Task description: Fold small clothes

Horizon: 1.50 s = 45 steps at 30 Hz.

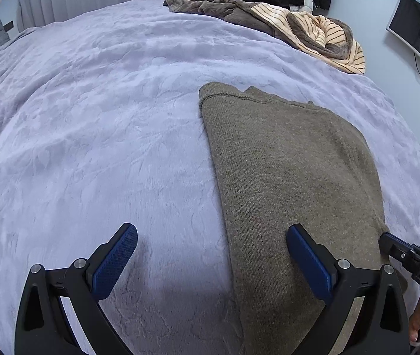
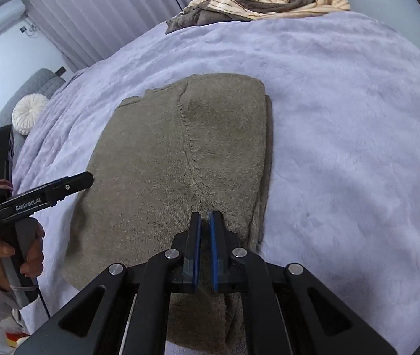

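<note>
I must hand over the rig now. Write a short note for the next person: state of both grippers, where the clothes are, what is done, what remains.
Left gripper: open, empty, hovering over the near left edge of the brown knit garment.
Right gripper: shut, above the garment's near end; I cannot tell if it pinches cloth.
Garment: lies flat on the lavender bed cover, its right side already folded over onto itself.
Pile of striped and brown clothes: at the far end of the bed, untouched.
Done: side fold.
Left: probably fold the garment across its length, then deal with the pile.
</note>
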Tool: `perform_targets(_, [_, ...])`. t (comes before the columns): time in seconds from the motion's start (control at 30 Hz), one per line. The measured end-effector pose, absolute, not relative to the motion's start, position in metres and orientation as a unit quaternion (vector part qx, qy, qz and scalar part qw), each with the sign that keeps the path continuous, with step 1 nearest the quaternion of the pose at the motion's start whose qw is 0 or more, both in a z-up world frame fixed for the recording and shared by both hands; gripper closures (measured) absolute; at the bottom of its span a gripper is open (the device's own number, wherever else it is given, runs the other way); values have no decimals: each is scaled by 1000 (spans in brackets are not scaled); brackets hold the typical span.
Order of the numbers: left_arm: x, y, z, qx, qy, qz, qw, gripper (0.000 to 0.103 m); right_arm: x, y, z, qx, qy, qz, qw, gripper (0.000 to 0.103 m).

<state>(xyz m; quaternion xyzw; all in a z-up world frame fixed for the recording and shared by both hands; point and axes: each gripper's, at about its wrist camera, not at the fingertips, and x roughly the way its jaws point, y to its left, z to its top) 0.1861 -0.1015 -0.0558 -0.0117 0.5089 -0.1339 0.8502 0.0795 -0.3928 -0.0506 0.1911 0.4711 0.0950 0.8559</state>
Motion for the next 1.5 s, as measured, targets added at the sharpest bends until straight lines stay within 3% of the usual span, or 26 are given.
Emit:
perform_targets(0.17, [182, -99, -53, -9, 509, -137, 850, 1, 72, -388, -45, 165, 478, 89, 858, 99])
perform_targets(0.3, [180, -95, -54, -12, 509, -136, 850, 1, 65, -401, -36, 207, 471, 92, 853, 98])
perform_targets(0.4, [181, -94, -54, -13, 510, -137, 849, 1, 63, -416, -24, 234, 448, 81, 859, 88])
perform_targets(0.43, [181, -93, -54, -13, 510, -138, 849, 1, 65, -419, -22, 233, 446, 77, 861, 78])
perform_targets(0.47, [181, -94, -54, -13, 510, -138, 849, 1, 68, -423, -22, 238, 444, 75, 860, 58])
perform_targets(0.53, [183, -93, -54, -17, 511, -147, 847, 1, 72, -432, -25, 264, 441, 79, 854, 40])
perform_targets(0.83, [200, -81, -66, -117, 541, -218, 804, 1, 96, -453, -60, 358, 451, 105, 811, 40])
perform_targets(1.5, [233, -155, -93, -86, 576, -305, 753, 1, 172, -428, -98, 340, 522, 214, 752, 37])
